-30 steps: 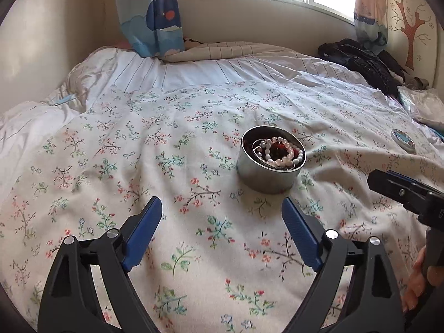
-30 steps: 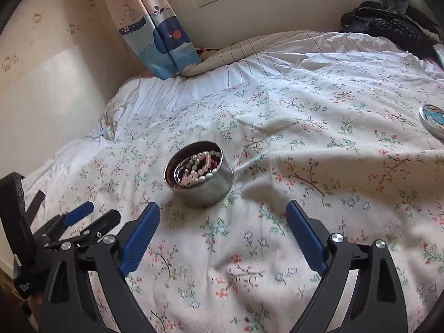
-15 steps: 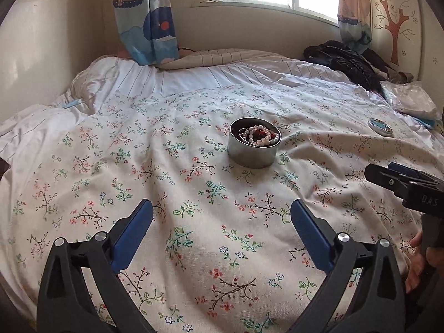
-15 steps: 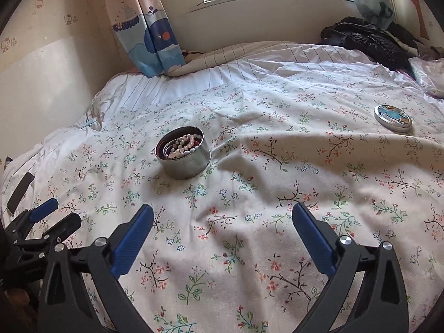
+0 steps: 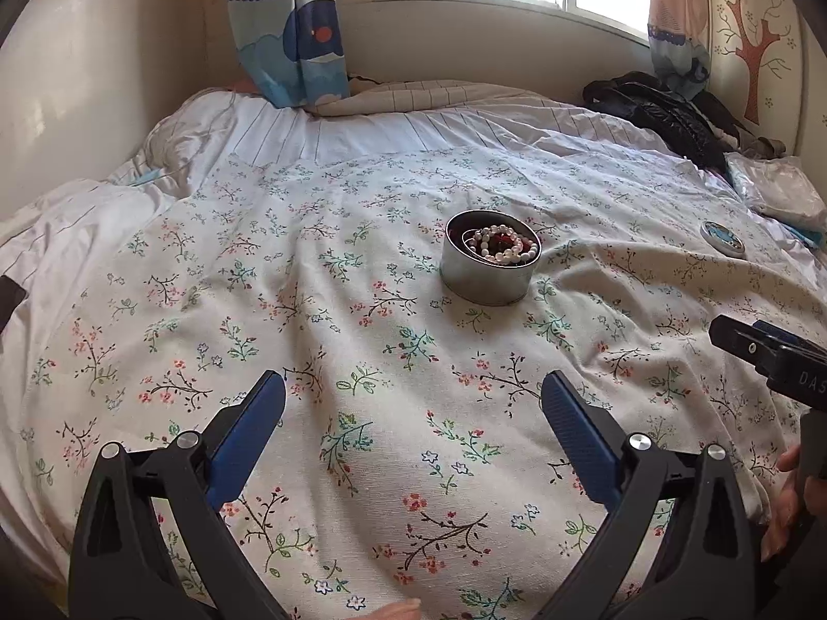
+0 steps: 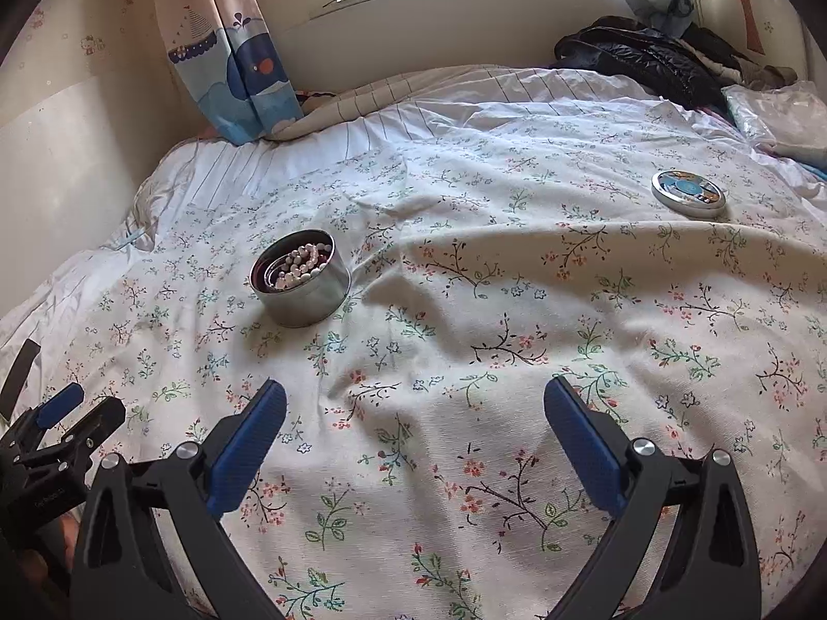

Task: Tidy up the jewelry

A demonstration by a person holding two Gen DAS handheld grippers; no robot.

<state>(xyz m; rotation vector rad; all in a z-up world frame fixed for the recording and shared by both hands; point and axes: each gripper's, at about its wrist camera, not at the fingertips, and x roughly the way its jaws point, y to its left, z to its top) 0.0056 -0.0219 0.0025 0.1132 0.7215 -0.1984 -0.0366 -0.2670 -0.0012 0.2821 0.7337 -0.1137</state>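
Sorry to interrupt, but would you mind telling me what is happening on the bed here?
A person is tidying jewelry with a handheld gripper in each hand. The beaded bracelets lie inside the open round tin on the floral bedspread, and its lid lies apart, off to the right. The left gripper and right gripper are both wide open, empty and short of the tin, their jaws having just been opening.

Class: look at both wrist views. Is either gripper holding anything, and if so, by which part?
Nothing is held. The left gripper and right gripper are both open over the bedspread; the bead bracelets lie in the round tin, apart from both.
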